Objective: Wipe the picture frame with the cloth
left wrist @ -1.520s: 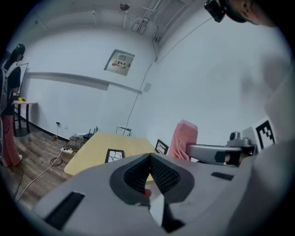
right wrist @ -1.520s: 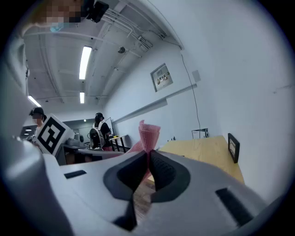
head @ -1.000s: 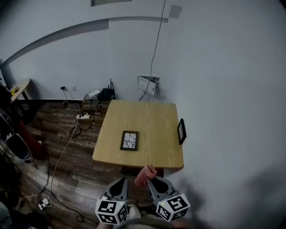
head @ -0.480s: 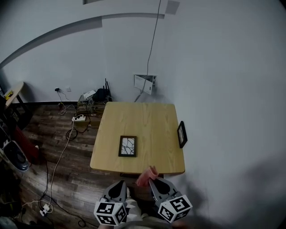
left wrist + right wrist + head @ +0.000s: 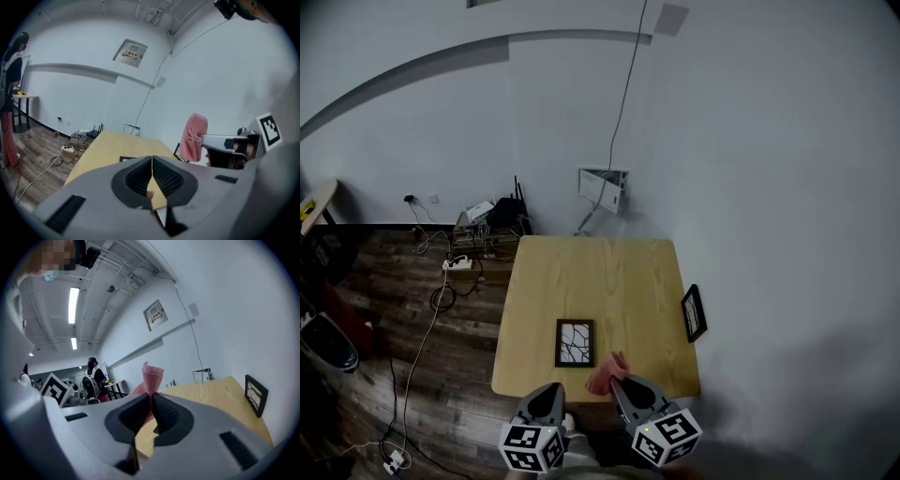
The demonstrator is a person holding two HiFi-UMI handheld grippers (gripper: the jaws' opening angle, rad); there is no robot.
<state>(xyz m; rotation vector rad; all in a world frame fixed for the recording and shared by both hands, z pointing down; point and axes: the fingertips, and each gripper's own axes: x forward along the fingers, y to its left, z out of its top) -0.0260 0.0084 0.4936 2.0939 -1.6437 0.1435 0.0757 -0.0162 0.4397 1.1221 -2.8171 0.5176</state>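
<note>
Head view with both gripper views. The left hand-held gripper point(image 5: 152, 161) has its jaws pressed together with nothing between them. The right hand-held gripper point(image 5: 151, 401) is clamped narrow on a pink cloth point(image 5: 151, 377), which stands up in a folded bunch above the jaw tips. Both grippers are held side by side at the near edge of a light wooden counter point(image 5: 591, 272), the left one just outside that edge. In the head view the cloth appears over the near edge, just right of a flat picture frame point(image 5: 575, 343); the left gripper view shows the cloth raised clear of the counter. The flat picture frame is dark-rimmed, holds a white panel crossed by dark lines, and lies face up near the counter's near edge, left of centre. An upright picture frame point(image 5: 694, 313) stands at the counter's right edge against the wall. Cables point(image 5: 441, 281) trail over the wooden floor point(image 5: 394, 328) left of the counter. A person point(image 5: 93, 378) stands far off in the room.
</note>
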